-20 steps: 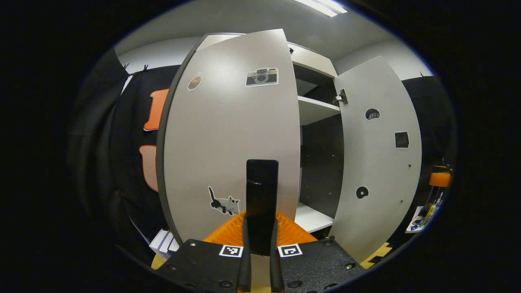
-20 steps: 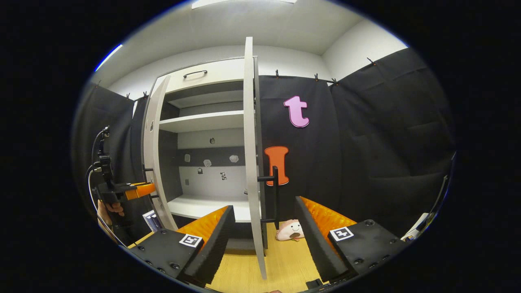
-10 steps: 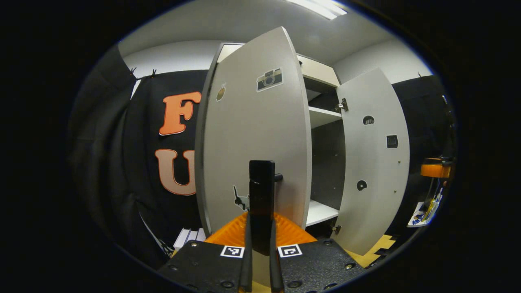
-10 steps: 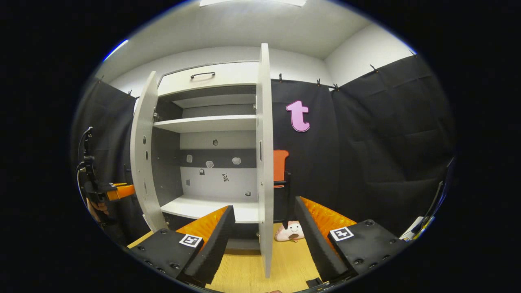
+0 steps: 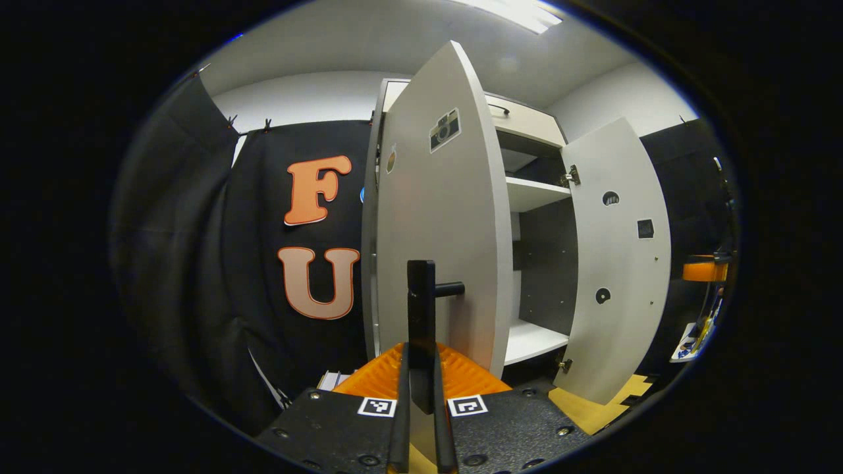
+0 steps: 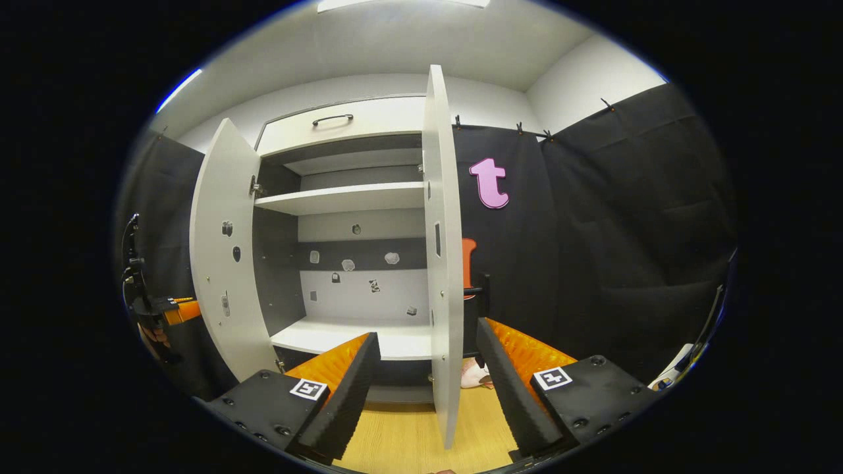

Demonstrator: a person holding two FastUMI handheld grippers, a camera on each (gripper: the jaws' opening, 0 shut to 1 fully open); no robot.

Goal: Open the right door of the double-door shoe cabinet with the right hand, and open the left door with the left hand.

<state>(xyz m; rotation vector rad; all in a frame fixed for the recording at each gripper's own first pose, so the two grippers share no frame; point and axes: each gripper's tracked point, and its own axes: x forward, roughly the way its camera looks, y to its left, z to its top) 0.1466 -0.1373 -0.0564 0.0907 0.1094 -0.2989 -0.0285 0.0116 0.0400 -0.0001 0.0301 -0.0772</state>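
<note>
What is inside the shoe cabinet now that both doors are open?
Inside the shoe cabinet: an upper shelf, a bottom shelf and small stickers on the back panel. No shoes visible; the right door hides the right edge.

In the left gripper view the left door stands swung out before the shoe cabinet, its handle between the fingers of the left gripper, and the right door stands open farther right. In the right gripper view the right door's edge rises between the spread fingers of the right gripper, with the shelves behind it to the left and the left gripper beyond the left door at the far left
</note>
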